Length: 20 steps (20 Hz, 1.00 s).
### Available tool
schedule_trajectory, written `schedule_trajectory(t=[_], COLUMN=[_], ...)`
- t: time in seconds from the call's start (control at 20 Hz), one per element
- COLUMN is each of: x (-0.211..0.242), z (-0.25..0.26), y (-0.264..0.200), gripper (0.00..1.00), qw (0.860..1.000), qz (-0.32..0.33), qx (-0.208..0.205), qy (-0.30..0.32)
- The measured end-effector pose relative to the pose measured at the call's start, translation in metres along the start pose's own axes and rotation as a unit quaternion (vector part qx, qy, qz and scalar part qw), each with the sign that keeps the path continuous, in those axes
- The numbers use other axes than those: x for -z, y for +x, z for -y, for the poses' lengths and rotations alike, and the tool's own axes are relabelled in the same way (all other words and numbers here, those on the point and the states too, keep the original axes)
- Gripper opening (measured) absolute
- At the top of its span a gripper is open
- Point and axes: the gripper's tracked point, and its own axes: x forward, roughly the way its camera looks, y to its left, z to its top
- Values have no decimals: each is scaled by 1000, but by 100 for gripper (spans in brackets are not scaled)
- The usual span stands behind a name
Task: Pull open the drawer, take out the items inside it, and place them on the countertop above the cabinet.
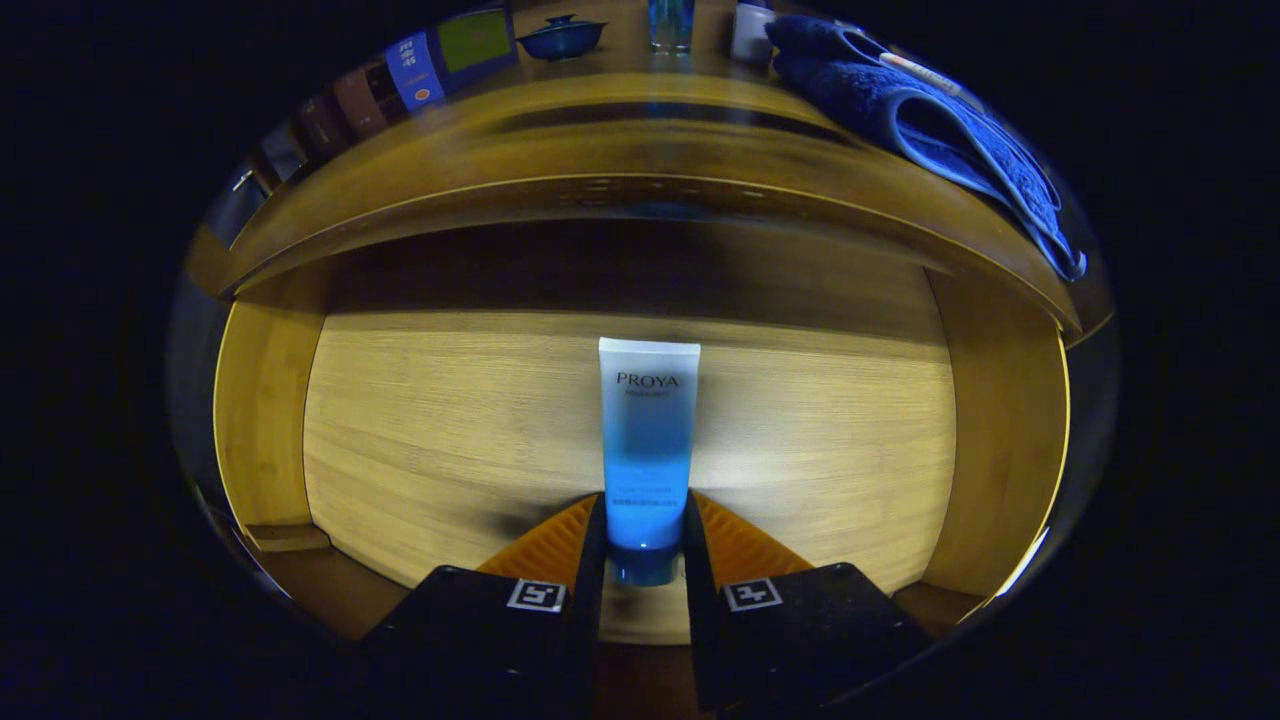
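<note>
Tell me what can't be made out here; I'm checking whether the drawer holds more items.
- Drawer front strip: gripper view, hidden behind the hand-held gripper, whose fingers press on the tube.
- Drawer back: dark under the countertop.
- Tube's cap: partly covered by the fingers.
- Bowl, glass and boxes on the countertop: small, cut off.

Wooden countertop (600, 100) is lit warmly, surroundings dark. Blue slippers (960, 140) are seen at 1 o'clock, lidded bowl (560, 38) at 12, boxes (440, 55) at 11.
</note>
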Motion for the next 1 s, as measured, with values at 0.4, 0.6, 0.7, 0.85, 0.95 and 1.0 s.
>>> schedule_trajectory(t=[0.4,0.6,0.7,0.85,0.95,1.0], x=[0,-6,-12,-34,-56,-68], z=[5,10,7,1,-2,-4], y=[-36,-57,-78,-104,-117,-123], gripper=[43,43,42,42,42,42], qw=[997,991,988,982,977,976], qz=[73,118,141,177,200,210], qx=[-30,-50,-57,-64,-64,-62], qy=[21,21,25,28,27,24])
